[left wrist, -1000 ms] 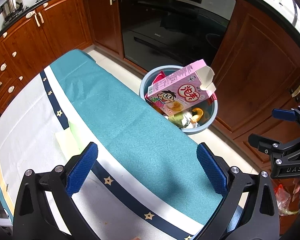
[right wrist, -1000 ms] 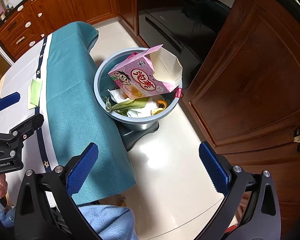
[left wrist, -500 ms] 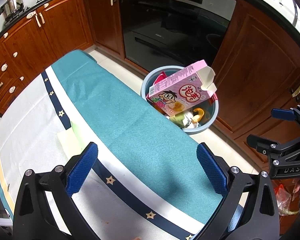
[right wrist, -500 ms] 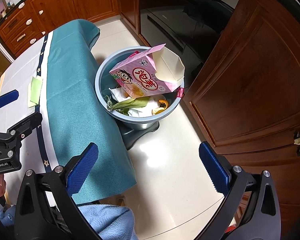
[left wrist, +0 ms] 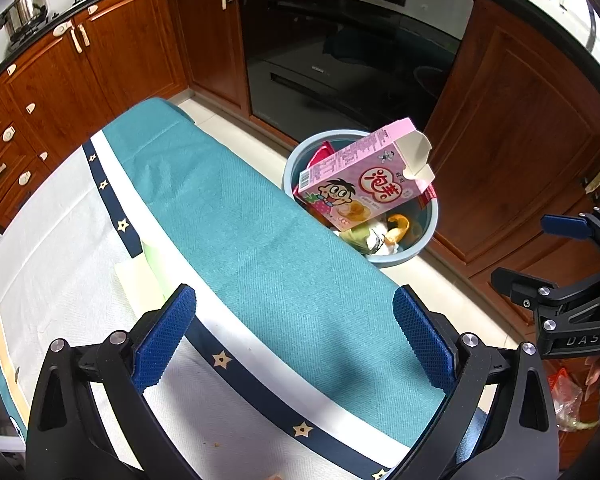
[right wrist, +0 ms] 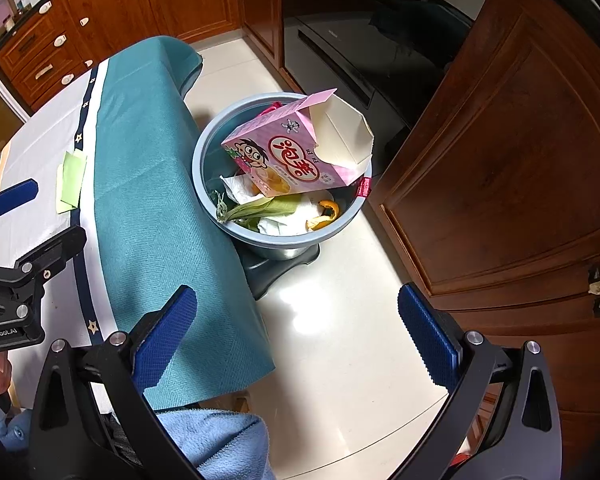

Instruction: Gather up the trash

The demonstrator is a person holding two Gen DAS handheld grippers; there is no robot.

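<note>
A blue trash bin (left wrist: 428,236) (right wrist: 204,196) stands on the floor beside the table. A pink open snack box (left wrist: 364,184) (right wrist: 292,160) leans tilted on its rim, above paper, green leaves and orange peel (right wrist: 324,216). My left gripper (left wrist: 292,336) is open and empty above the teal tablecloth (left wrist: 240,216). My right gripper (right wrist: 296,336) is open and empty above the floor, near the bin. A pale green paper scrap (right wrist: 71,180) (left wrist: 152,256) lies on the white part of the table.
Wooden cabinets (right wrist: 512,168) and a black oven (left wrist: 340,52) stand close behind the bin. The table edge with hanging cloth (right wrist: 188,280) is left of the bin. A light blue cloth (right wrist: 220,440) is at the bottom of the right wrist view.
Both grippers have drifted slightly; the left view shifted a little so the table and bin sit marginally further right. Nothing was grasped or released.
</note>
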